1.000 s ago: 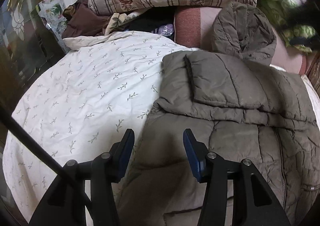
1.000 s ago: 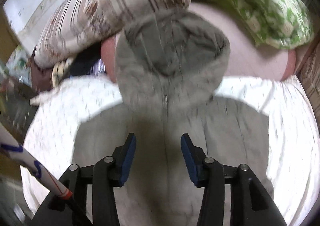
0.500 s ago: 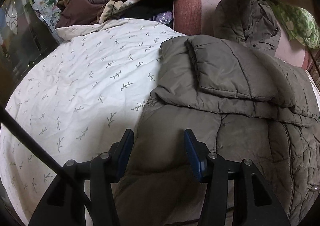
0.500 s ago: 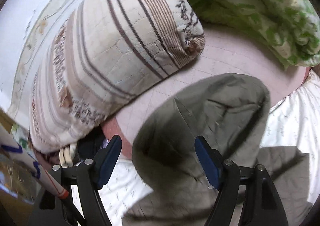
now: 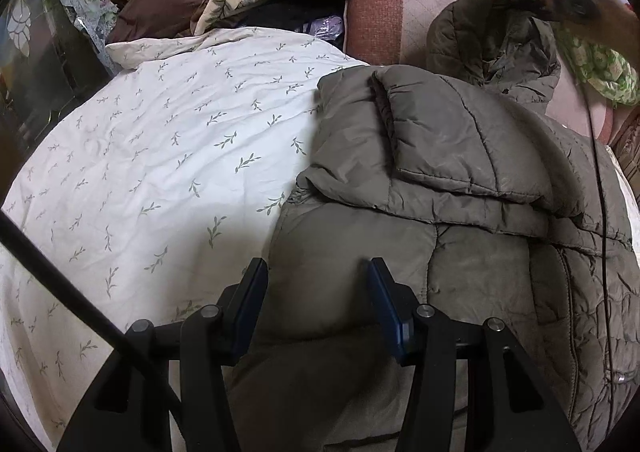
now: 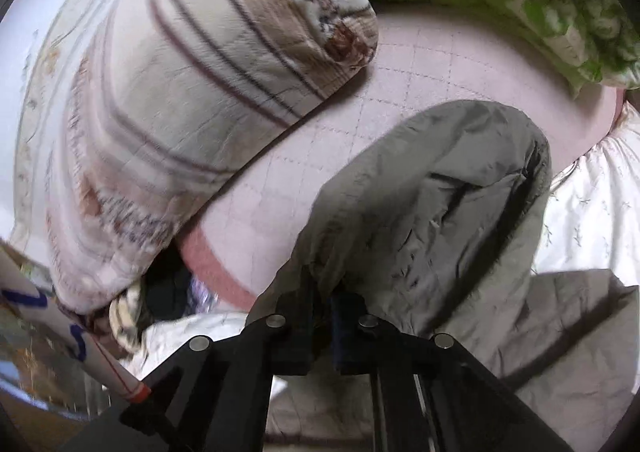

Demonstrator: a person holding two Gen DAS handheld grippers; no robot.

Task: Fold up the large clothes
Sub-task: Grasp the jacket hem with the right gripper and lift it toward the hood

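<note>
Note your right gripper (image 6: 320,316) pinching the soft, bulky jacket's (image 5: 460,180) hood (image 6: 432,204), left gripper (image 5: 316,292) half-open; grasp quilted edges.

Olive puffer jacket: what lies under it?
The jacket rests on a white leaf-print sheet; its hood lies on a pink quilted cover. Anything directly beneath stays covered.

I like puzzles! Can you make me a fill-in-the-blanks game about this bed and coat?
1. The right tongs are pinching the jacket's ____.
2. The left tongs hover over the puffer jacket, standing ____.
3. The white bedspread has a ____ print.

Missing words: hood; open; leaf
</note>
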